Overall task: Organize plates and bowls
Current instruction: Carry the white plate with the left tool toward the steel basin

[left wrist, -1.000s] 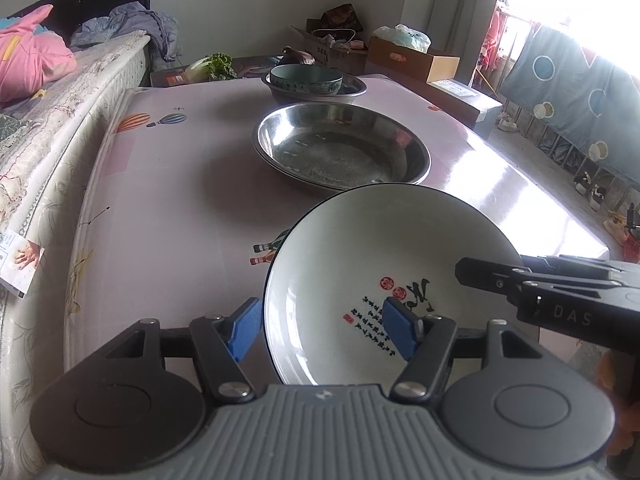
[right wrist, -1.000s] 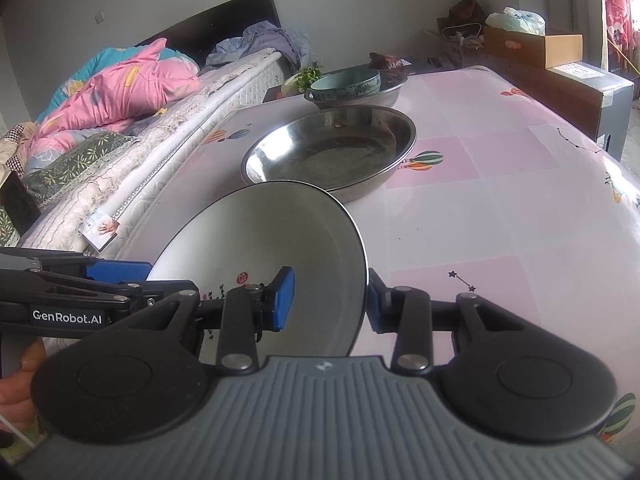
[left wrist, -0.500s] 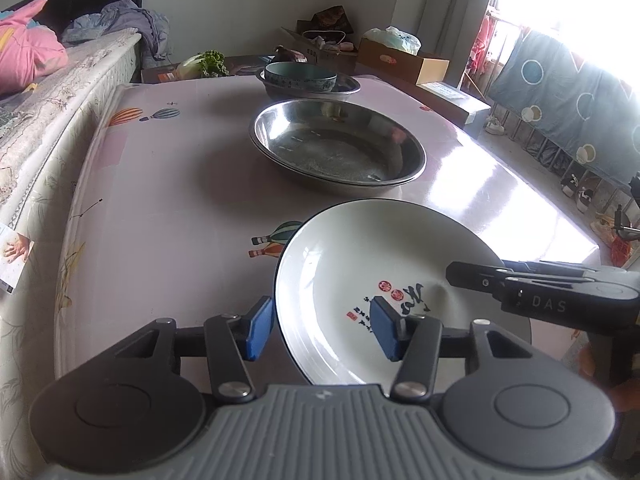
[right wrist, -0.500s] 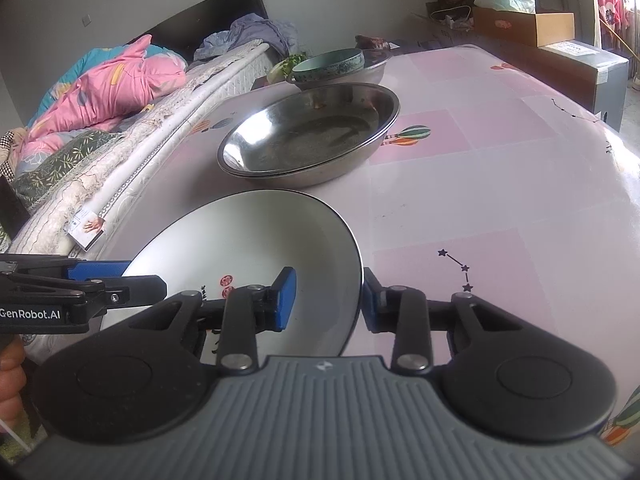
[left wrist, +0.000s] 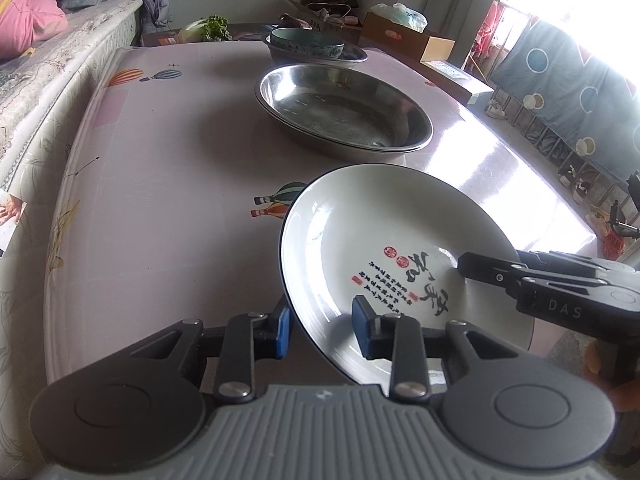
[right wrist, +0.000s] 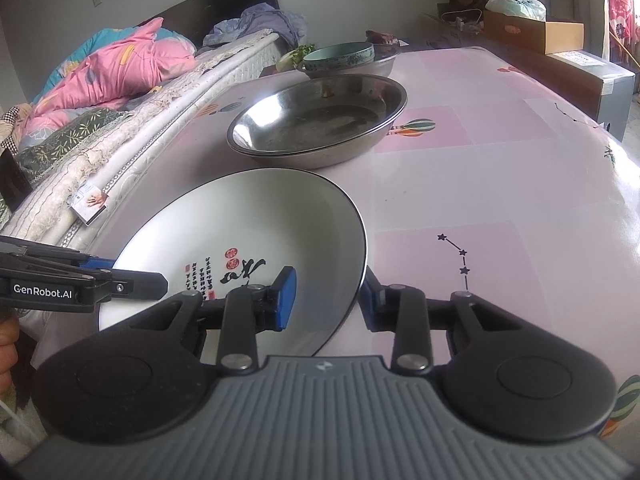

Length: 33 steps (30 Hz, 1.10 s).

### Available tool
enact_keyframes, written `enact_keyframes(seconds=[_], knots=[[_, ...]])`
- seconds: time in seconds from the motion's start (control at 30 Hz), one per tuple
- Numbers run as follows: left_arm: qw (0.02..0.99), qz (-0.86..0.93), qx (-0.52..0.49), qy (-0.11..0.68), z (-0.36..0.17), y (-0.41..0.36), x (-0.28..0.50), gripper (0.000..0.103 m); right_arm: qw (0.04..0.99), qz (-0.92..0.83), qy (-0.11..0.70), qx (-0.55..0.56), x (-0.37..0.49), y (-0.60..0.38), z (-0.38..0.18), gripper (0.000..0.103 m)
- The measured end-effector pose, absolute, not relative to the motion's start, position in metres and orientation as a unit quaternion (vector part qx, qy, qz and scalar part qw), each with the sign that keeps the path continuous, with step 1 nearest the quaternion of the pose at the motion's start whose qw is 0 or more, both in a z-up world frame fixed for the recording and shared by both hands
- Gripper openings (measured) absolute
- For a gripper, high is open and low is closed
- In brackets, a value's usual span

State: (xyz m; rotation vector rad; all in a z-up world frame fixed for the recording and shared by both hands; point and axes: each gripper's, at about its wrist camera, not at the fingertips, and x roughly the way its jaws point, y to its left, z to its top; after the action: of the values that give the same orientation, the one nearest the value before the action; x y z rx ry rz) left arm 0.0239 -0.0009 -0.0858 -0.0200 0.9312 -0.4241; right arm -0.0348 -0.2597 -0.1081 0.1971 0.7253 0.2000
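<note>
Plate [left wrist: 384, 248] sits lower right of frame, rim pinched by left gripper [left wrist: 322, 330] and right gripper [right wrist: 328, 294] on opposite sides, likely to carry it level toward steel basin [left wrist: 344, 110].

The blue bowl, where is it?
In both views the blue bowl is at the table's far end, sitting inside a steel basin, just beyond the big steel pan.

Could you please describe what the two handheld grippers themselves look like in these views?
Both are matte black linkages with silver pivot screws and blue pads, on a ribbed grey body with two round black discs. The left gripper reads "GenRobot.AI" in white in the right wrist view; the right gripper reads "DAS". No cables visible.
</note>
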Motion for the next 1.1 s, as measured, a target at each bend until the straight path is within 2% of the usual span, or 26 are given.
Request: enact_keyframes(seconds=[1.1], knots=[[0.897, -0.192, 0.015, 0.397, -0.066, -0.008, 0.012, 0.031, 0.94, 0.082, 0.319, 0.09, -0.046, -0.257, -0.096, 0.033]])
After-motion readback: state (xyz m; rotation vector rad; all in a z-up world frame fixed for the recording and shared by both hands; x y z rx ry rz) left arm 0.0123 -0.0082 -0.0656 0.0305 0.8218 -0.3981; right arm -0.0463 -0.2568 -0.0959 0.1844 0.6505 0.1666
